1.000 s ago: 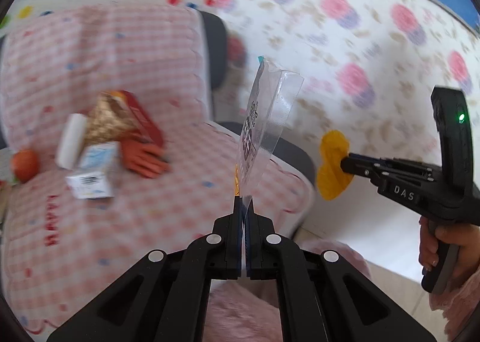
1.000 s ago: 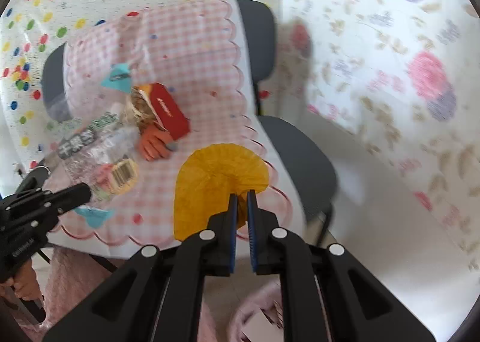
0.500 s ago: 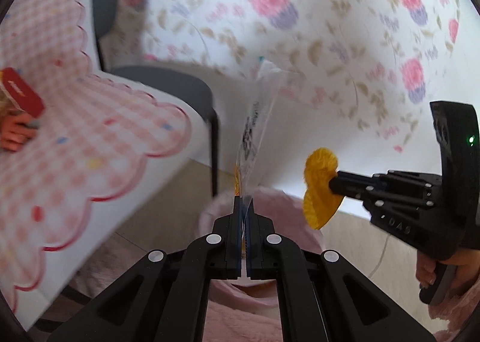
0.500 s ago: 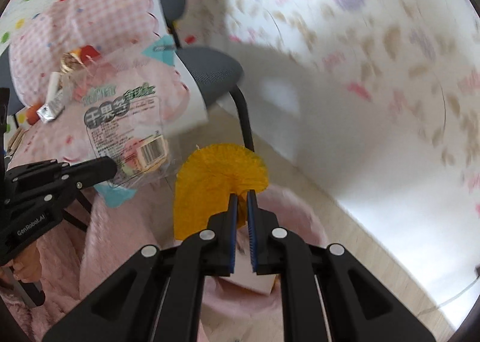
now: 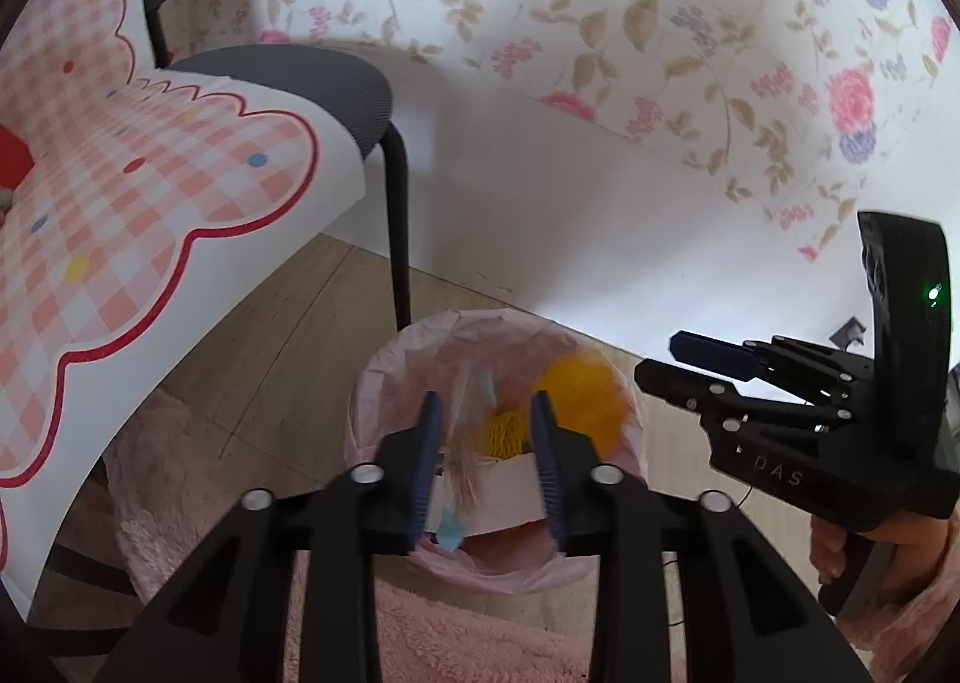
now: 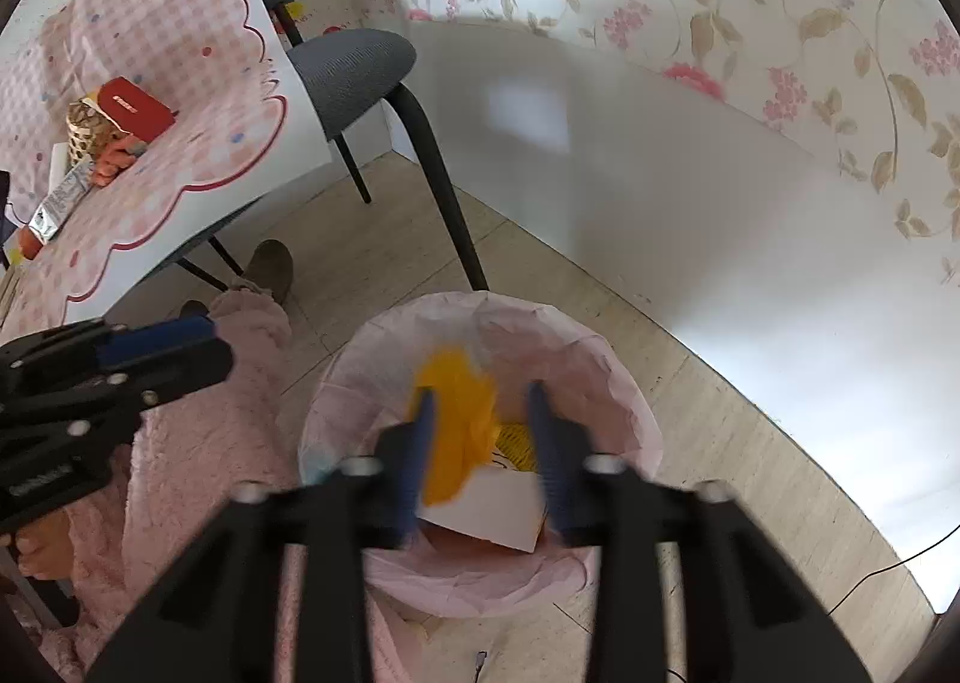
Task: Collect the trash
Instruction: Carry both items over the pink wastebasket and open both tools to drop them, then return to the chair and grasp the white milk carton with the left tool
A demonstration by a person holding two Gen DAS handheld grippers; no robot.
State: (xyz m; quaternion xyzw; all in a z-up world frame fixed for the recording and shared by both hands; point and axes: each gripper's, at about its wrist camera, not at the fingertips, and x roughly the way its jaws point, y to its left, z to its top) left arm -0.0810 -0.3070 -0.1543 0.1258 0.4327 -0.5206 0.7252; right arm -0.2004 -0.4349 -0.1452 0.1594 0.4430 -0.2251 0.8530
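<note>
A pink-lined trash bin [image 5: 384, 383] [image 6: 624, 383] stands on the floor under both grippers. My left gripper [image 5: 487, 431] is open above it; the clear snack wrapper [image 5: 465, 443] is blurred, falling between its fingers into the bin. My right gripper [image 6: 480, 431] is open over the bin, and the yellow paper cup liner [image 6: 456, 419] drops from it, blurred; it also shows in the left wrist view [image 5: 585, 395]. A white box [image 6: 492, 509] lies in the bin. More trash, a red box [image 6: 135, 107] and wrappers [image 6: 60, 197], lies on the table.
A table with a pink checked cloth [image 5: 120, 191] [image 6: 180, 83] stands left of the bin. A grey chair [image 5: 300, 77] [image 6: 354, 65] stands behind it against a flowered wall. A pink fluffy rug [image 5: 162, 467] lies by the bin.
Both grippers moved from the table over the bin and opened. The clear wrapper and the yellow liner left the fingers and are falling into the bin.
</note>
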